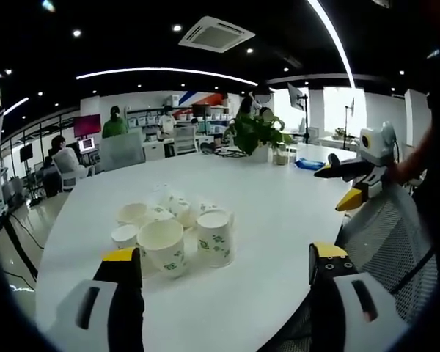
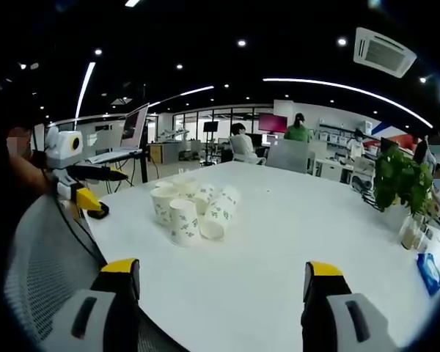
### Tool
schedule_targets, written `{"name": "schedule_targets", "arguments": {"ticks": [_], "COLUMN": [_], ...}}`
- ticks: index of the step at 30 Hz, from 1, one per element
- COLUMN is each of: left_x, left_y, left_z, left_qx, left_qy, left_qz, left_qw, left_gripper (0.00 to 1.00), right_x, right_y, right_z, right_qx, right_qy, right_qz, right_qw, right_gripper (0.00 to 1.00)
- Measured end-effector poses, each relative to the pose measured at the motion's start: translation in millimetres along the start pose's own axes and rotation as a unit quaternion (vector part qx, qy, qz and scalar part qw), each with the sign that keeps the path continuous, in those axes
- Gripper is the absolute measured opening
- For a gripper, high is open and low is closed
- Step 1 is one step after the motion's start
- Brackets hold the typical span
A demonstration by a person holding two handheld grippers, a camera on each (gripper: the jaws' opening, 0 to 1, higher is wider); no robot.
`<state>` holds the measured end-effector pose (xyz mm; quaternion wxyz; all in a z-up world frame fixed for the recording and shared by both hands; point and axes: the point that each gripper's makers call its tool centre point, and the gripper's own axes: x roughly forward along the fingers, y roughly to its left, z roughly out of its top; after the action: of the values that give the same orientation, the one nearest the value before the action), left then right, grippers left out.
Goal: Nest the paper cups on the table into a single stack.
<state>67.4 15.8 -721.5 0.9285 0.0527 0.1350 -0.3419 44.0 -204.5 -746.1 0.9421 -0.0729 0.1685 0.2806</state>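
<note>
Cups (image 1: 172, 231) clustered on the white counter (image 1: 279, 220), lower left of centre in the left gripper view; some upright, some lying. Left gripper (image 1: 224, 268) fingers spread, released, grasping nothing. Right gripper (image 2: 221, 282) likewise spread and empty, with the cups (image 2: 194, 209) left of centre. Plant (image 1: 257, 132) at the counter's far edge.

rear paper cups (image 1: 163, 196) overlapped, count unclear

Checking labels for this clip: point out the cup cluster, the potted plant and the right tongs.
cup cluster (image 1: 215, 238), left gripper view, side of an upright cup.
potted plant (image 1: 255, 132), left gripper view, leaves.
right tongs (image 2: 221, 280), right gripper view, between its tips.
</note>
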Motion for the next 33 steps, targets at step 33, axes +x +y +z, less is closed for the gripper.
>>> {"name": "schedule_targets", "arguments": {"ticks": [33], "left_x": [32], "left_y": [-9.6], "left_z": [21.6], "left_qx": [0.020], "left_qy": [0.001], "left_qz": [-0.036], "left_qw": [0.9991], "left_gripper": [0.87], "right_x": [0], "right_y": [-1], "right_z": [-1.1], "right_qx": [0.003], "right_qy": [0.003], "right_qz": [0.000], "right_qw": [1.0000], "right_gripper": [0.89]}}
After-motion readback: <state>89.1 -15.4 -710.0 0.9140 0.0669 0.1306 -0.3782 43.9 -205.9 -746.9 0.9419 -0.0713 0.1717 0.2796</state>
